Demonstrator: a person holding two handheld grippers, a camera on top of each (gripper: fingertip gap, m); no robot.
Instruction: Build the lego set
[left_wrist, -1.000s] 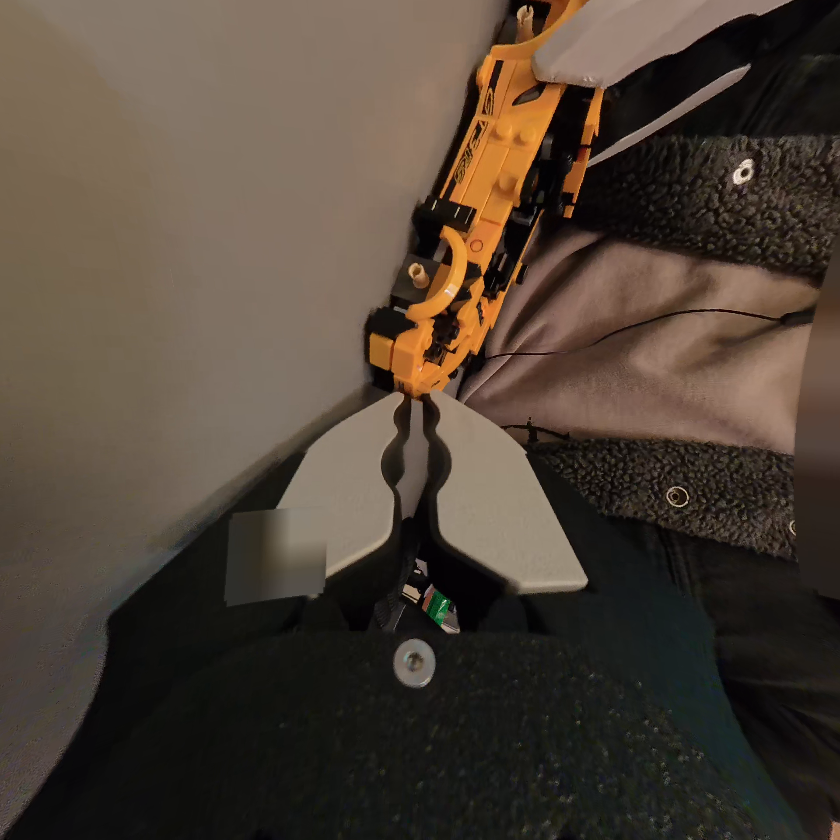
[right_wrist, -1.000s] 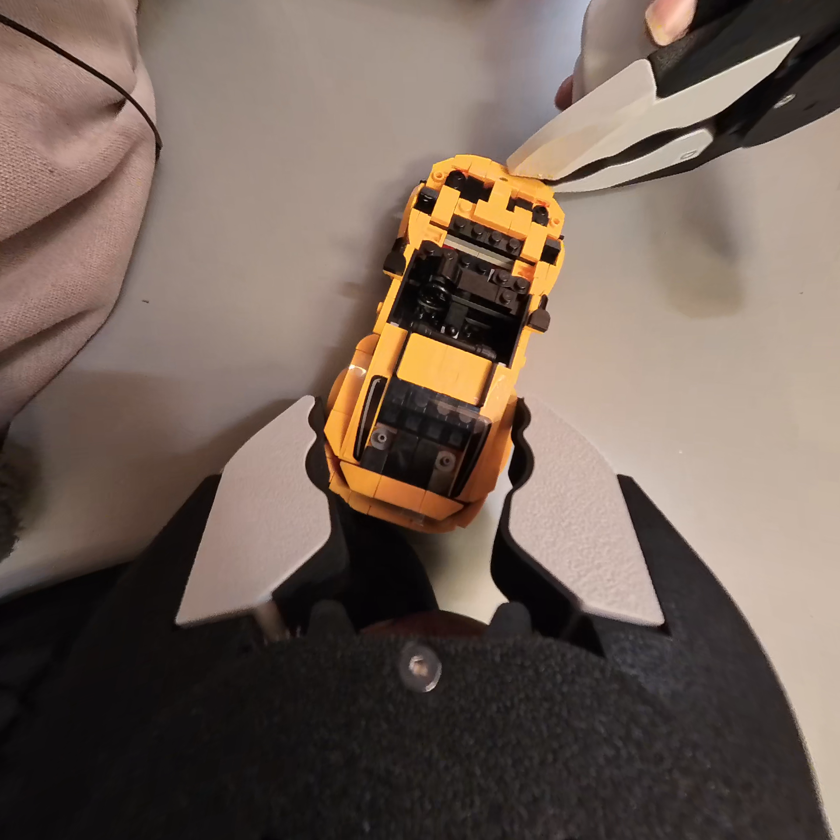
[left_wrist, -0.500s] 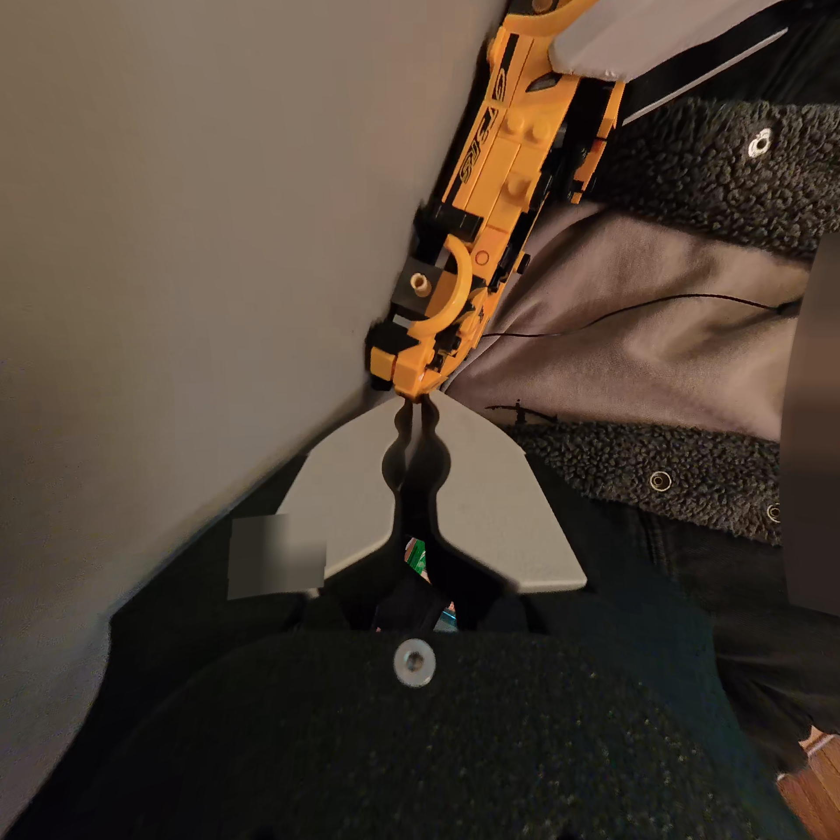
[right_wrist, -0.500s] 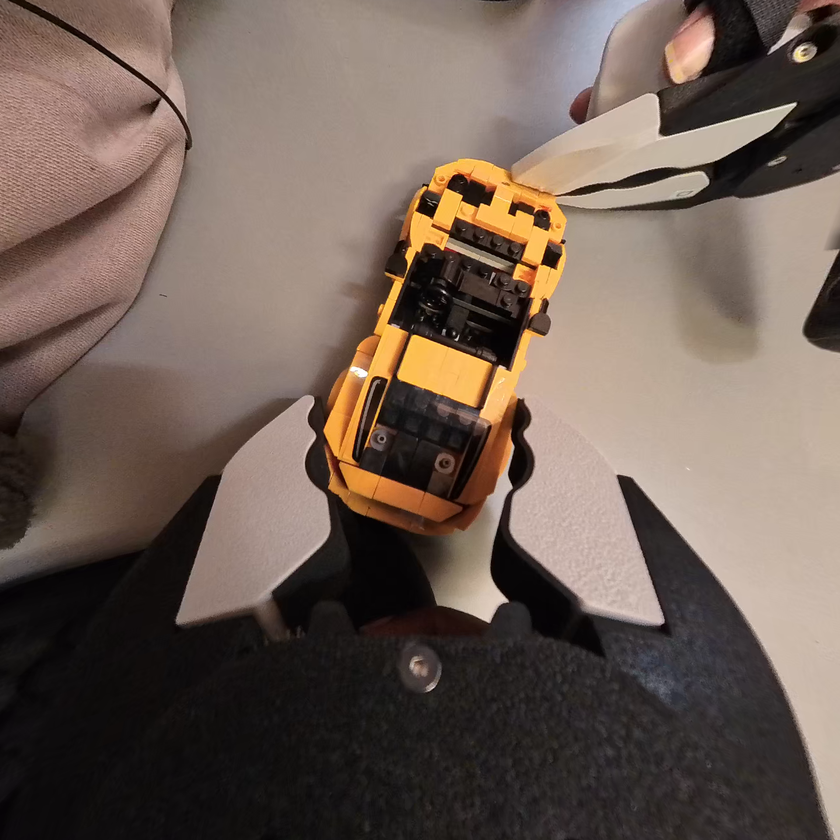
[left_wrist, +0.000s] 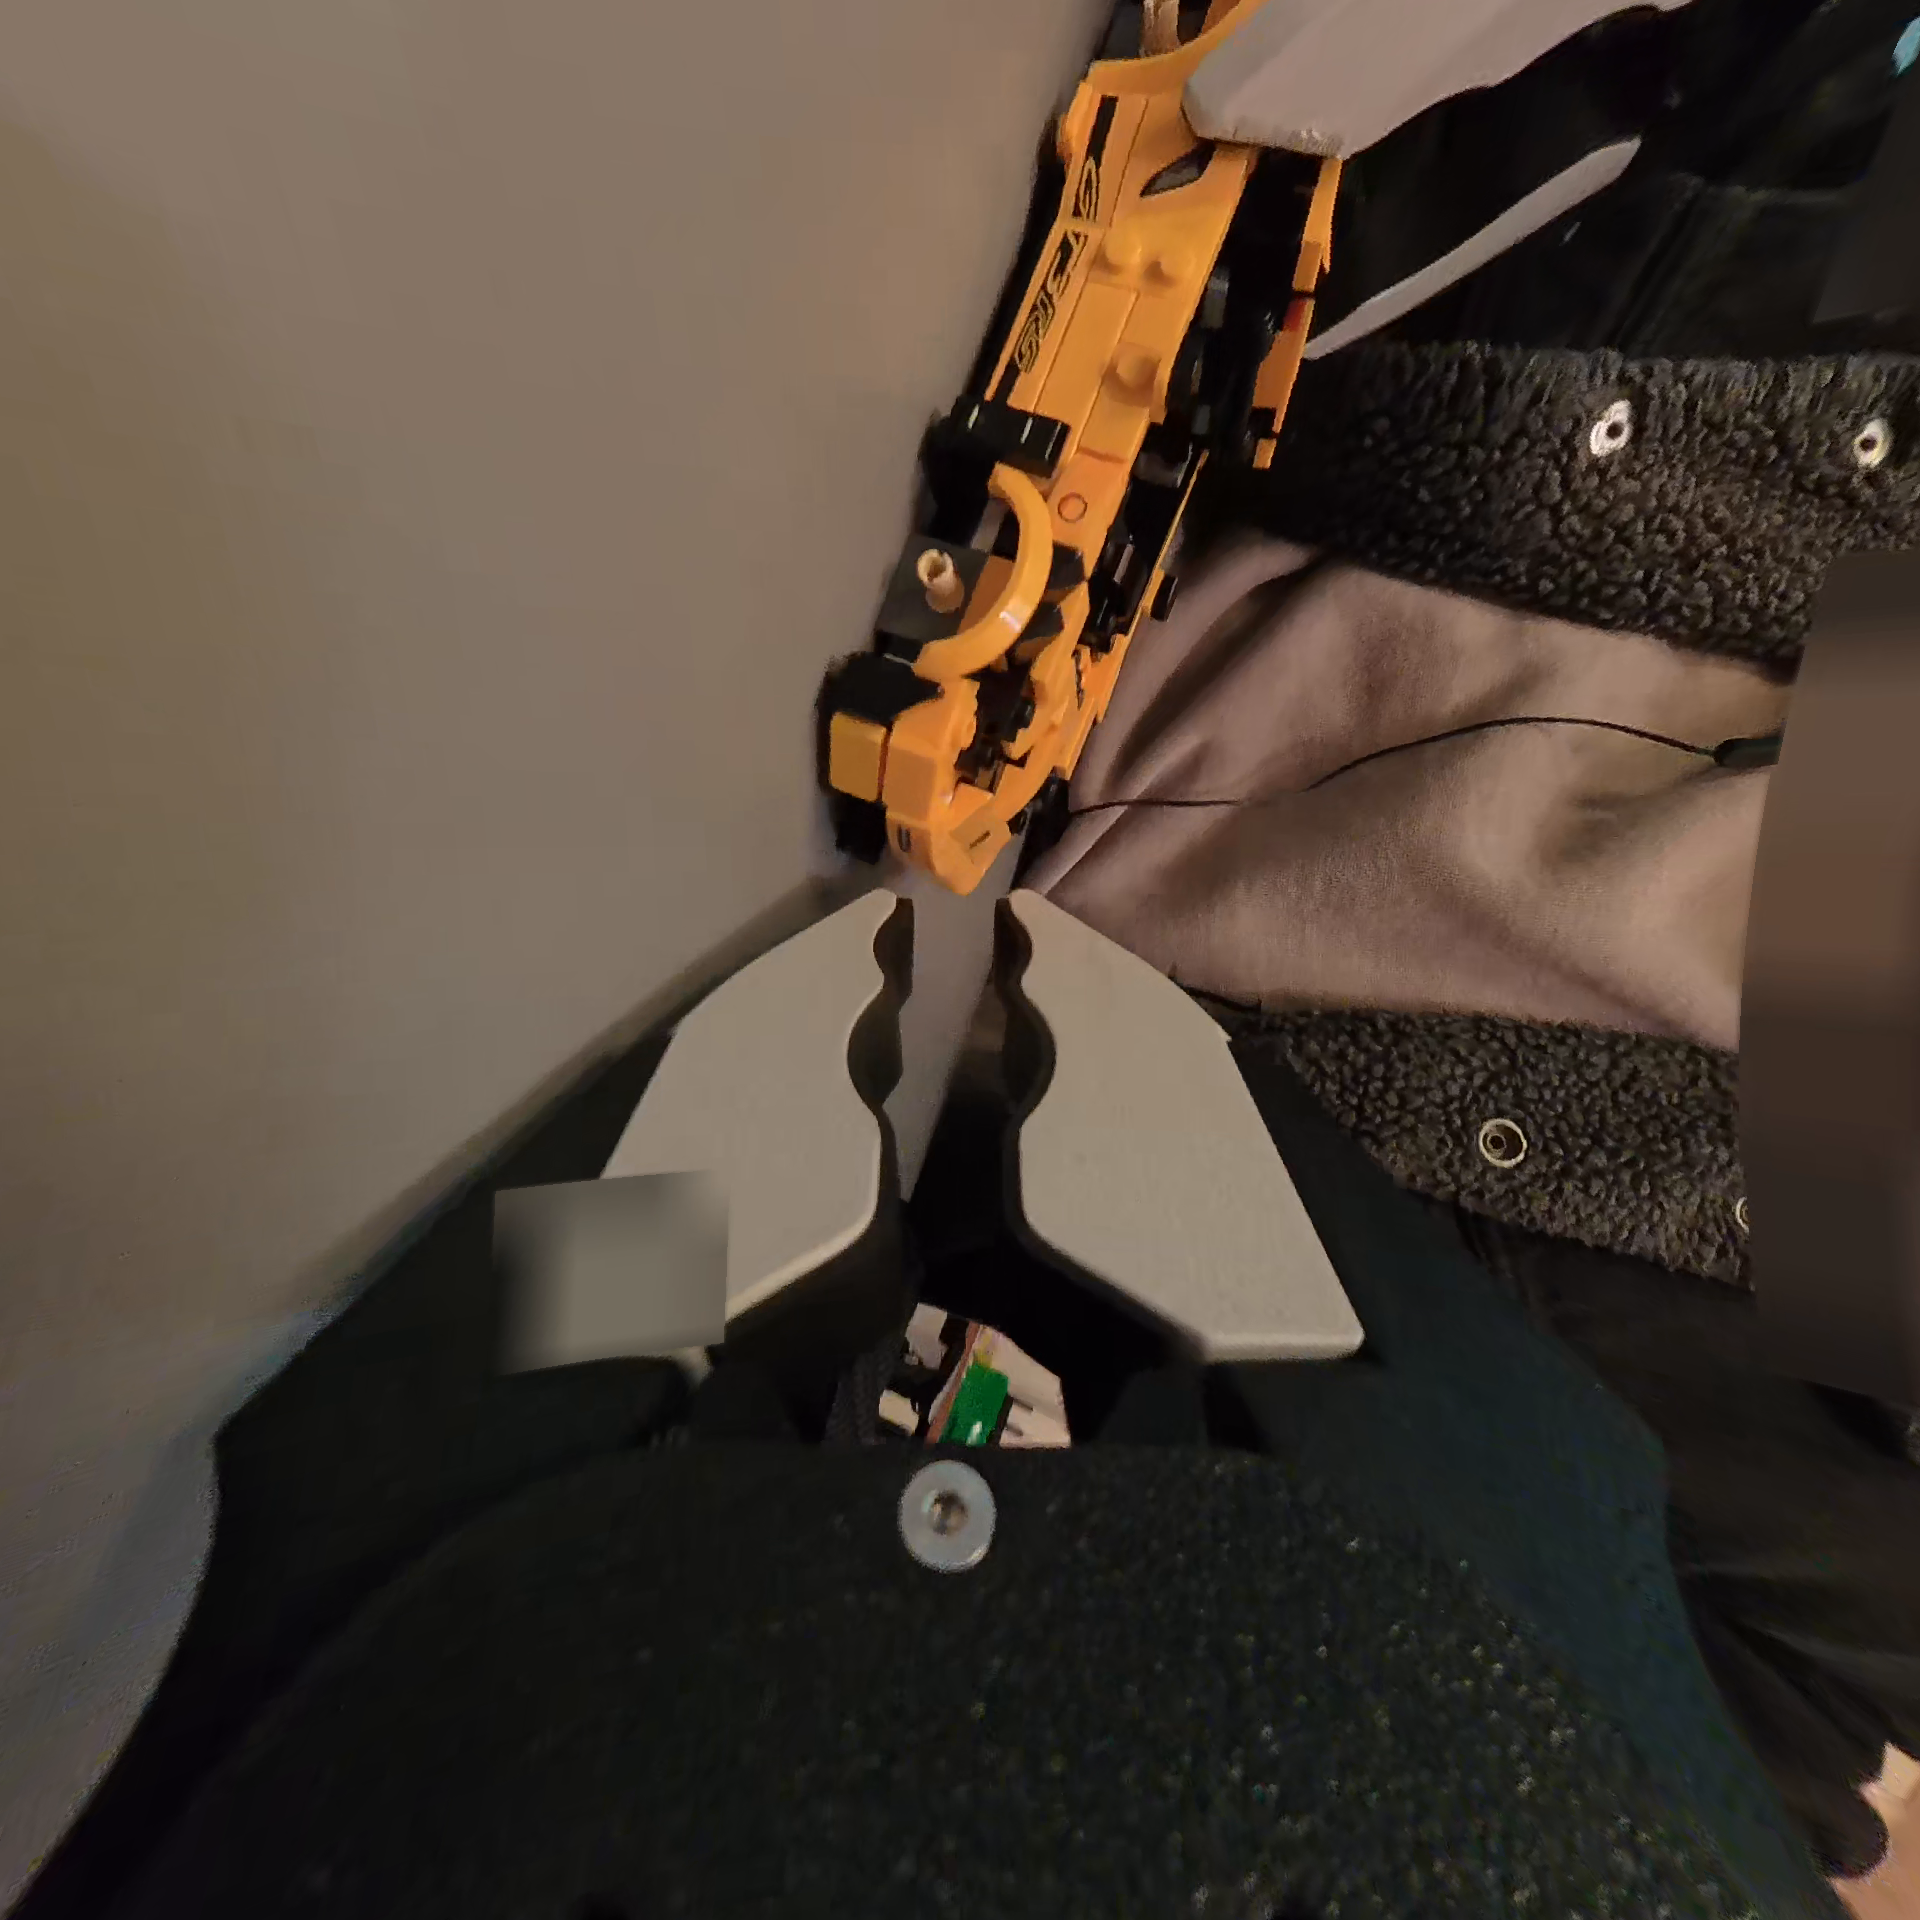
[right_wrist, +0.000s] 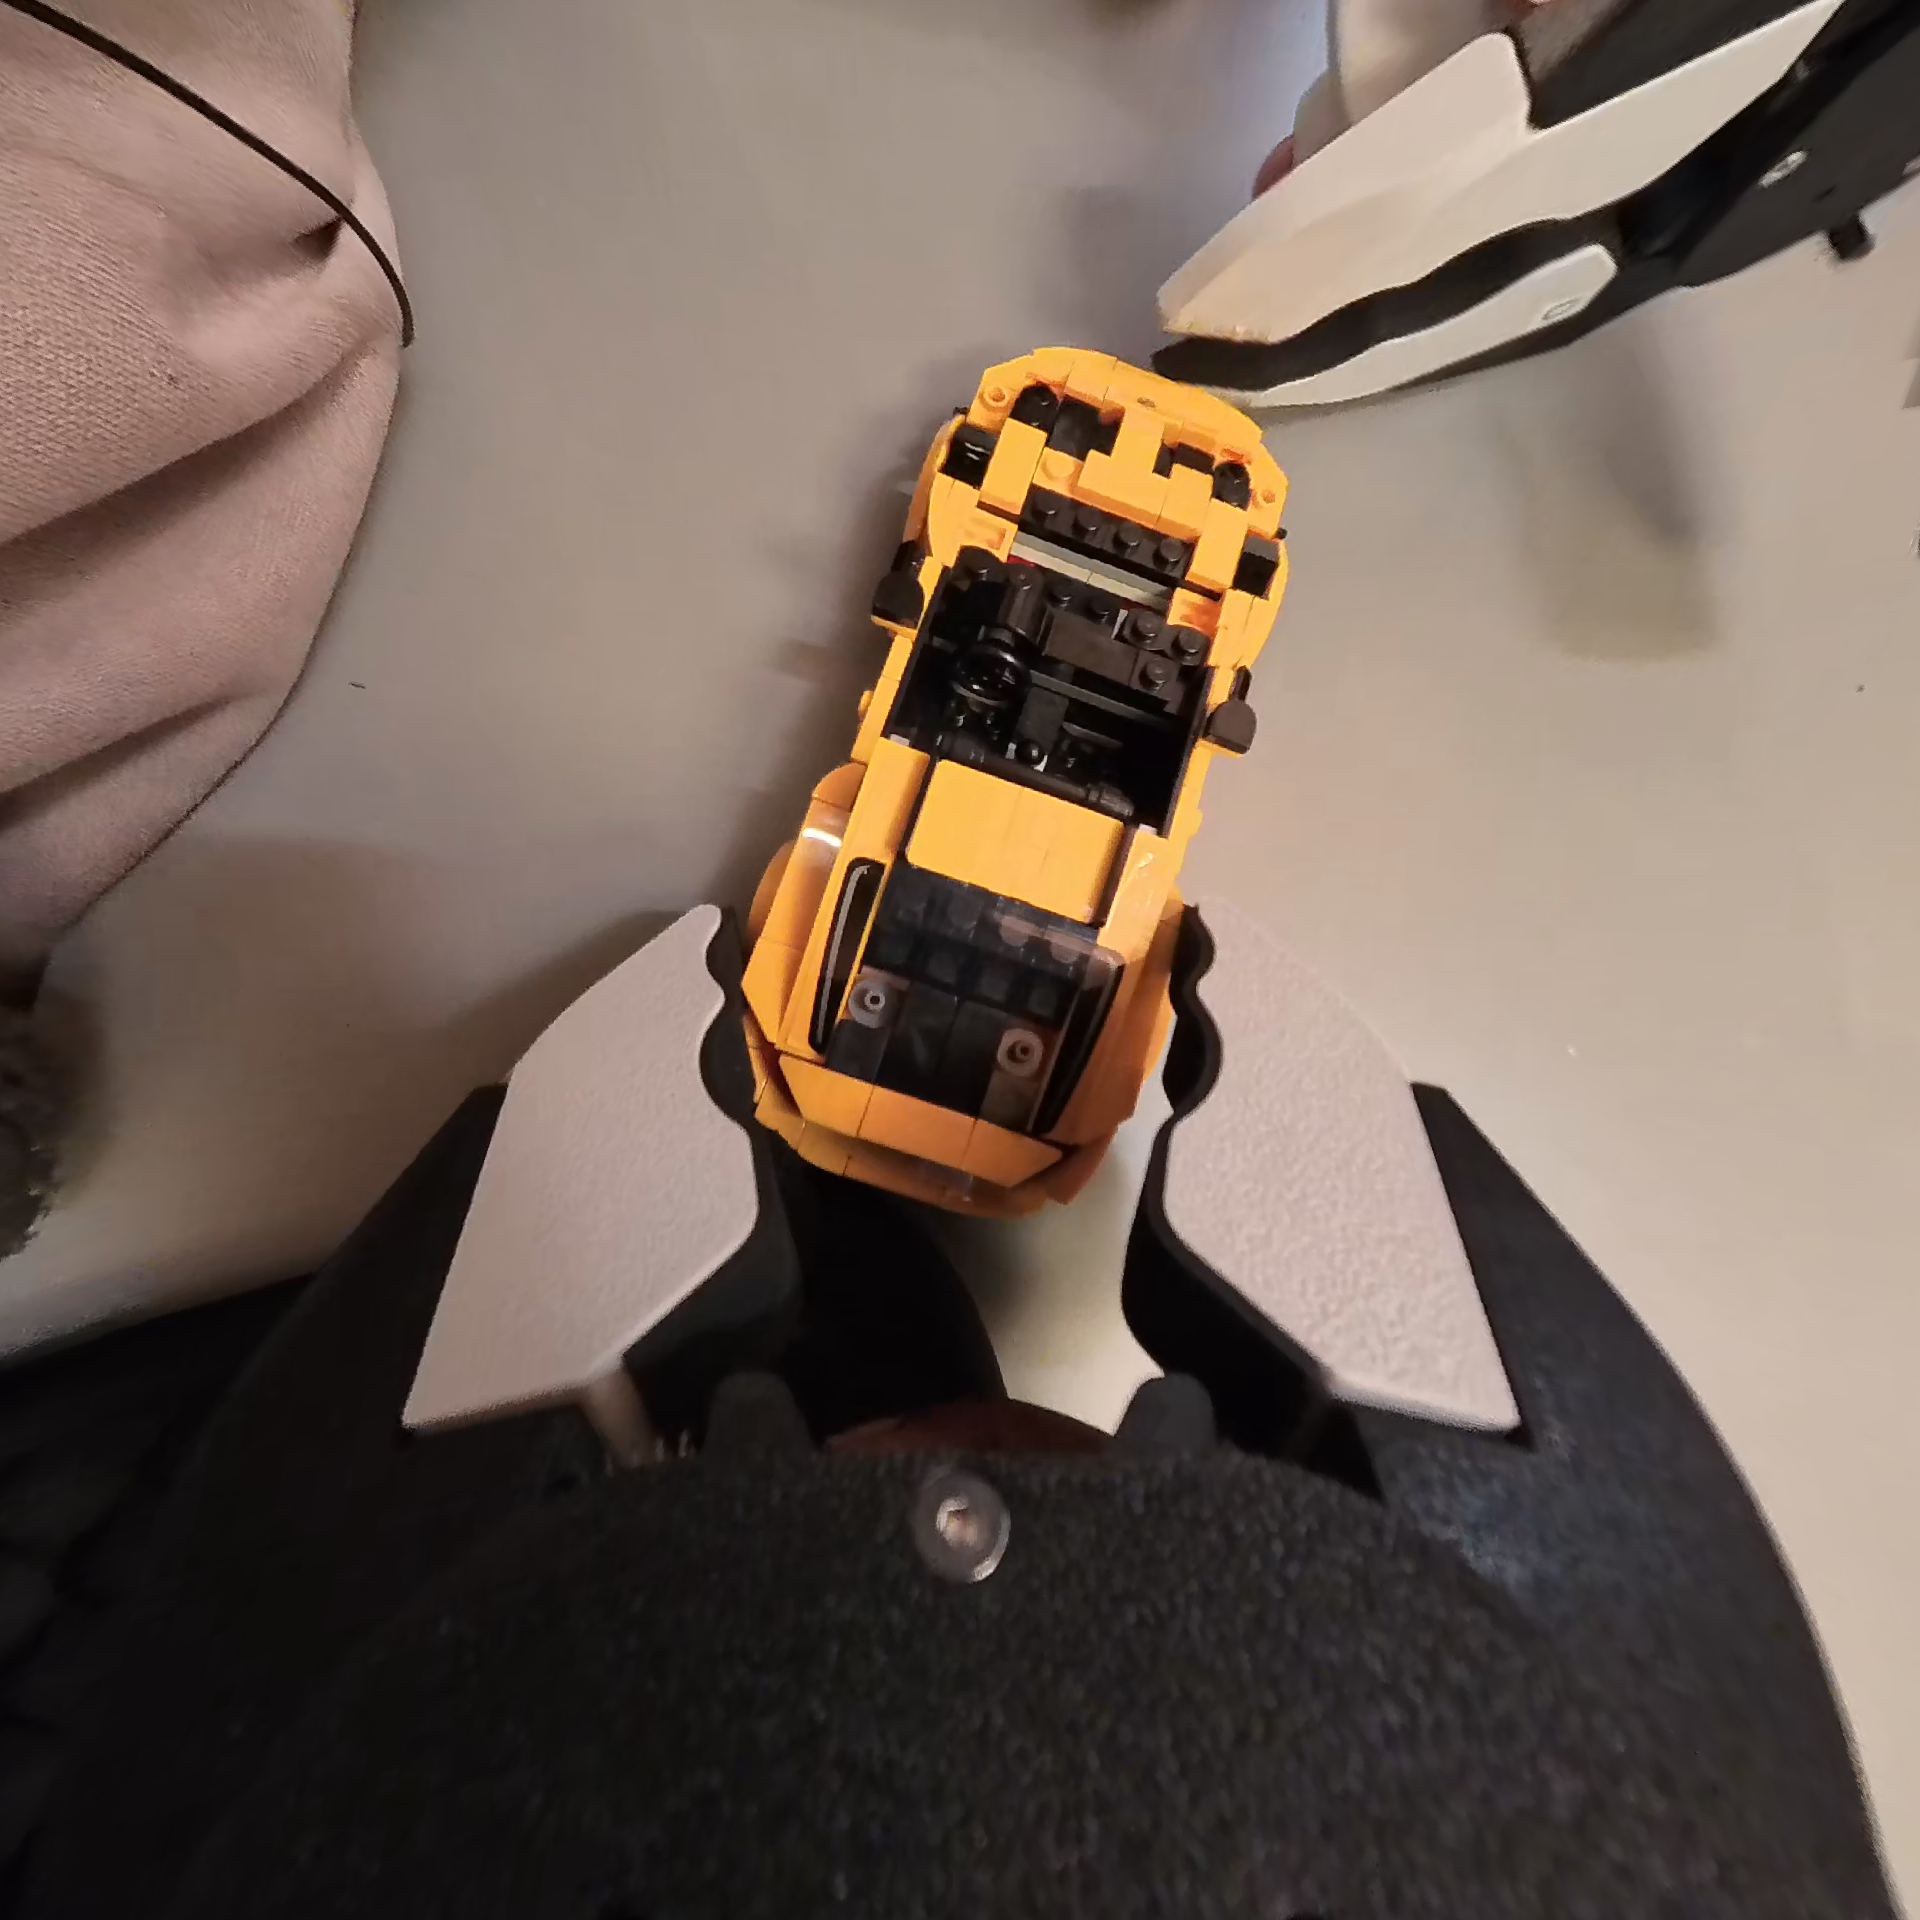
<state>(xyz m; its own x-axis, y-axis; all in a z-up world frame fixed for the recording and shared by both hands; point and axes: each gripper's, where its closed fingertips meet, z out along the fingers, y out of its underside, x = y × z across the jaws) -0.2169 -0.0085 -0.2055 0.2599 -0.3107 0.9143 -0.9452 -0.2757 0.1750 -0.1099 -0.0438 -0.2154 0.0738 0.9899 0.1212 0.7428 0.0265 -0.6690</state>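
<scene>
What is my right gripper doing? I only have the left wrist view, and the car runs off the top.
Observer: The right gripper is shut on the tail of the car, one finger on each side.
Operator: Is the roof on?
Observer: No. The cabin is open from above, with a black steering wheel showing inside.
Operator: Is the car lifted?
Observer: It appears to rest on the table, nose toward your left gripper.

Black lettering along the side of the orange lego car (left_wrist: 1101, 301), content not given
</scene>
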